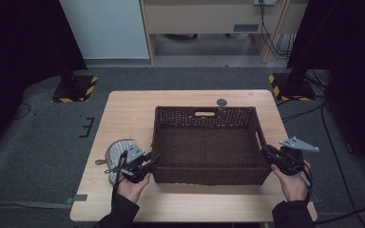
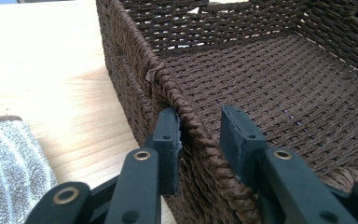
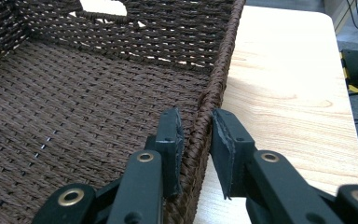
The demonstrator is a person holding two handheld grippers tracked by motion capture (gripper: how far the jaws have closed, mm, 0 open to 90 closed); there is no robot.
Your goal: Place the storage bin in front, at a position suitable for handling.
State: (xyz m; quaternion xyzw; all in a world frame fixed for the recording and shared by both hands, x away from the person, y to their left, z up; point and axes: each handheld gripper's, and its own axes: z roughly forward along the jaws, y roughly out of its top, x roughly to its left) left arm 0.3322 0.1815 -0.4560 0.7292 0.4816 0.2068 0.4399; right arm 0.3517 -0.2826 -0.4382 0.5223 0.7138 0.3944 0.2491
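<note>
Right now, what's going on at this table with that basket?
A person holds a gripper in each hand and has one on each side wall of the brown woven basket. The right gripper is shut on the right rim. The left gripper straddles the left rim, outer jaw against the weave; whether the inner one presses is unclear. The basket is empty and sits on the table, with a striped cloth to its left.

setting: lab or test room fitted for recording. light wooden table (image 1: 123,114) on grey carpet (image 1: 38,137), centre of the high view. black stands on hazard-striped bases (image 1: 76,89) at 10 and 2 o'clock. dark curtains (image 1: 19,42) at 9 and 3 o'clock. loose cables (image 1: 271,33) and a pale cabinet (image 1: 209,16) at 12 to 1 o'clock.
</note>
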